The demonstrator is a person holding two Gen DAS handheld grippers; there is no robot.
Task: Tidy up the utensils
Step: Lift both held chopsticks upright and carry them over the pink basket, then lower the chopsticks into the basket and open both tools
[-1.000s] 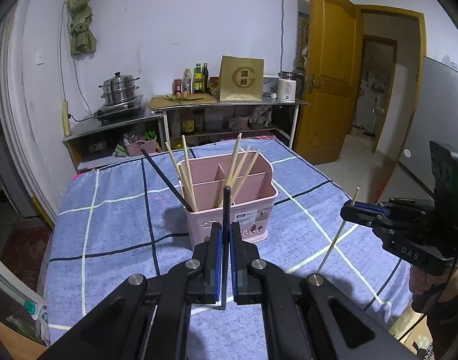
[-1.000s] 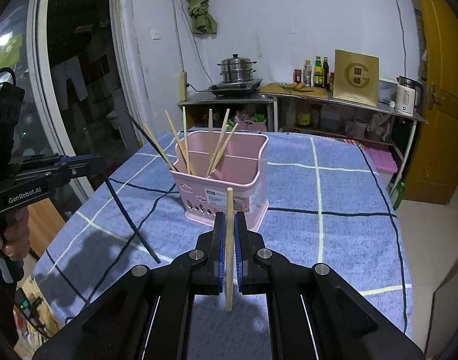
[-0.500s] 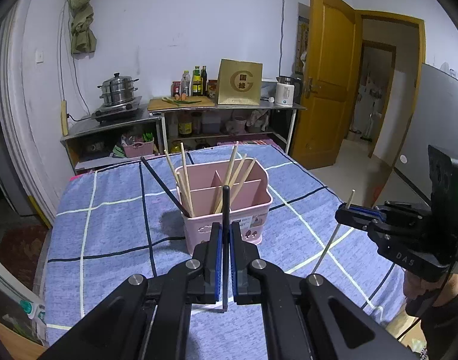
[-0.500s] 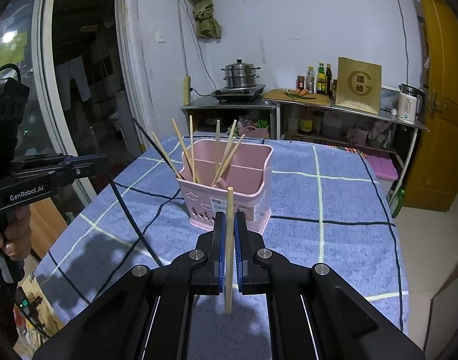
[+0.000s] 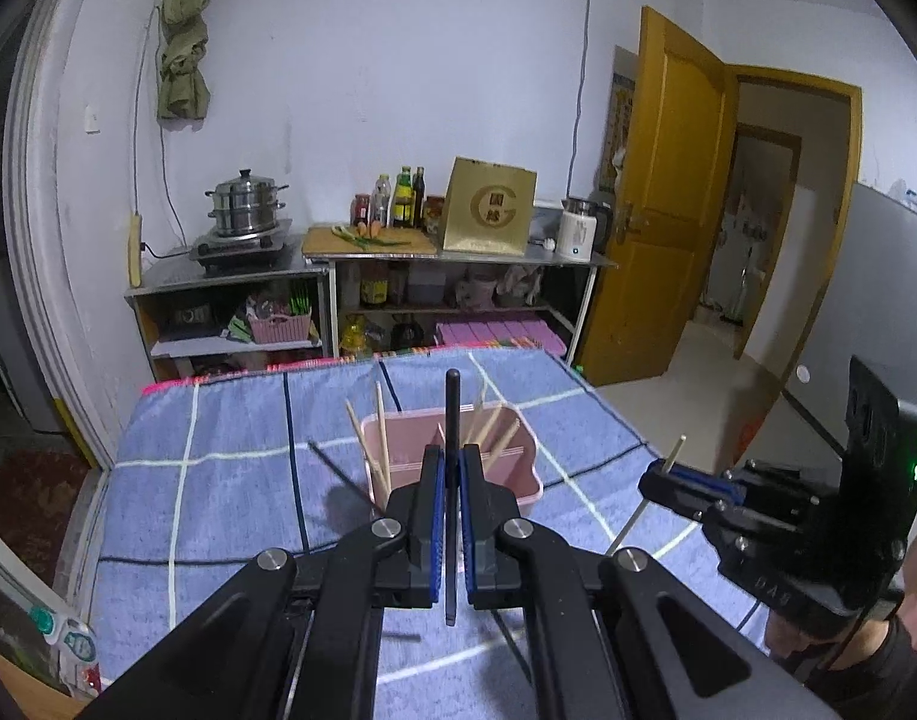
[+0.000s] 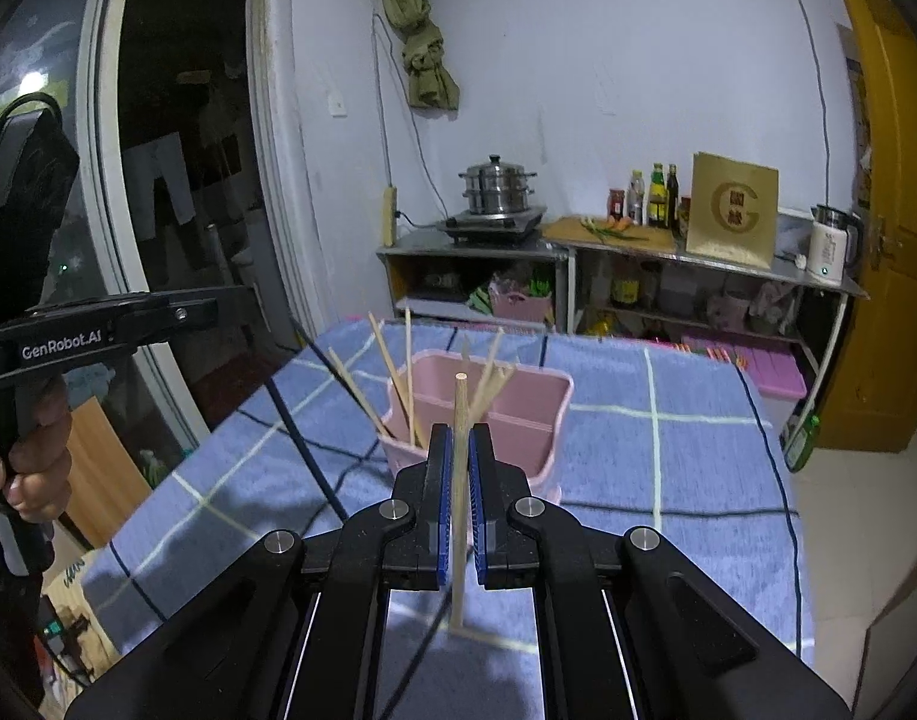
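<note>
A pink utensil holder [image 5: 527,476] [image 6: 536,402] stands on the blue checked cloth and holds several wooden chopsticks [image 5: 381,441] [image 6: 392,369]. My left gripper [image 5: 452,468] is shut on a black chopstick [image 5: 452,402], held upright above the table in front of the holder. My right gripper [image 6: 456,450] is shut on a wooden chopstick [image 6: 458,414], also upright. The right gripper shows at the right of the left wrist view [image 5: 656,474]. The left gripper shows at the left of the right wrist view [image 6: 206,306], with its black chopstick [image 6: 302,420] slanting down.
The table cloth [image 5: 218,480] ends at a pink fringe at the far edge. Behind it stand metal shelves with a steamer pot [image 5: 245,204], bottles [image 5: 404,198], a gold box [image 5: 488,210] and a kettle [image 5: 578,231]. An open yellow door [image 5: 674,198] is at the right.
Both grippers have risen with their chopsticks, so the holder now sits lower and smaller in both views. Both stay shut.
</note>
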